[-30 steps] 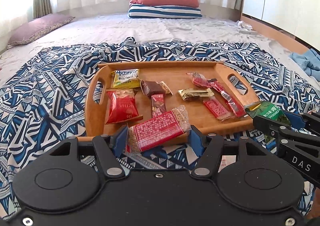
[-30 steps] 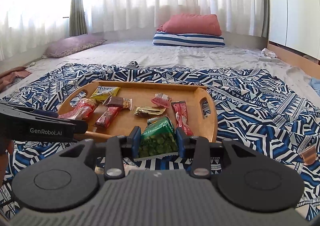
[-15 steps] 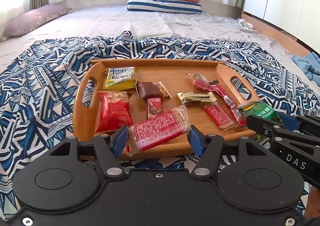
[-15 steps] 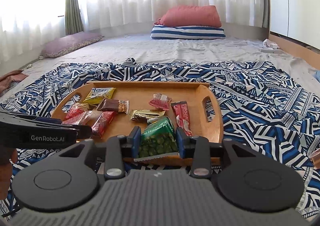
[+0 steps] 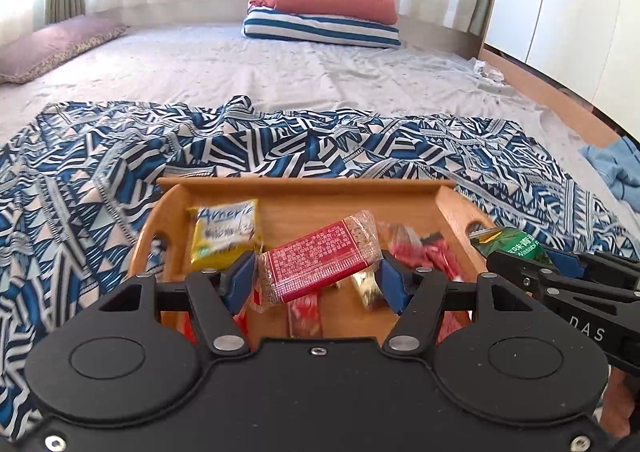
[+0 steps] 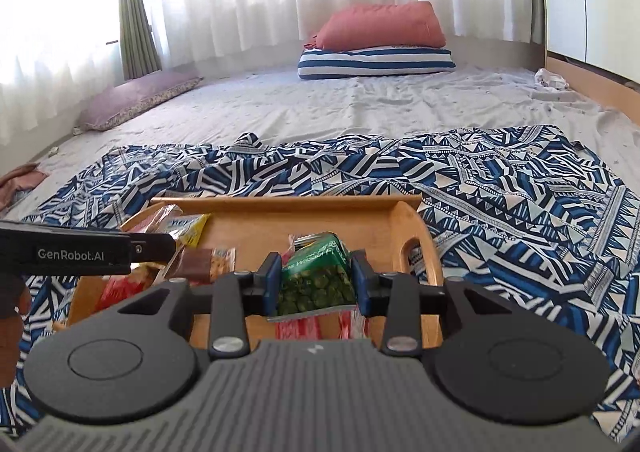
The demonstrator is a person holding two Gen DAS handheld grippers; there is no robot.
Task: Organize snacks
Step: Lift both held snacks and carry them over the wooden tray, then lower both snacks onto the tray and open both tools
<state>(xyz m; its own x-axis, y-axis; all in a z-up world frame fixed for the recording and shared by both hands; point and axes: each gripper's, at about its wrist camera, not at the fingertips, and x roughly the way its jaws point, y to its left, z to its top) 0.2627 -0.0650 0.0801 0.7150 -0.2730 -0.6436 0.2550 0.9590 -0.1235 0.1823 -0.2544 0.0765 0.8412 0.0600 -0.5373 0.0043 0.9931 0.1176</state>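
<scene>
Two hand-held grippers hung over the wooden tray [image 5: 456,200], which lay on a patterned blue cloth [image 5: 88,172] spread over the bed. The left hand-held gripper [image 5: 318,278] clamped a red crinkly-wrapped bar [image 5: 320,262] above the tray's middle; the right hand-held gripper [image 6: 314,284] pinched a green wasabi-pea packet [image 6: 316,276] near the tray's right handle slot [image 6: 414,252]. Open bedsheet stretched beyond the tray's far rim. Only the left view showed the whole yellow packet [image 5: 224,236]; only the right view showed a brown bar [image 6: 200,262].
</scene>
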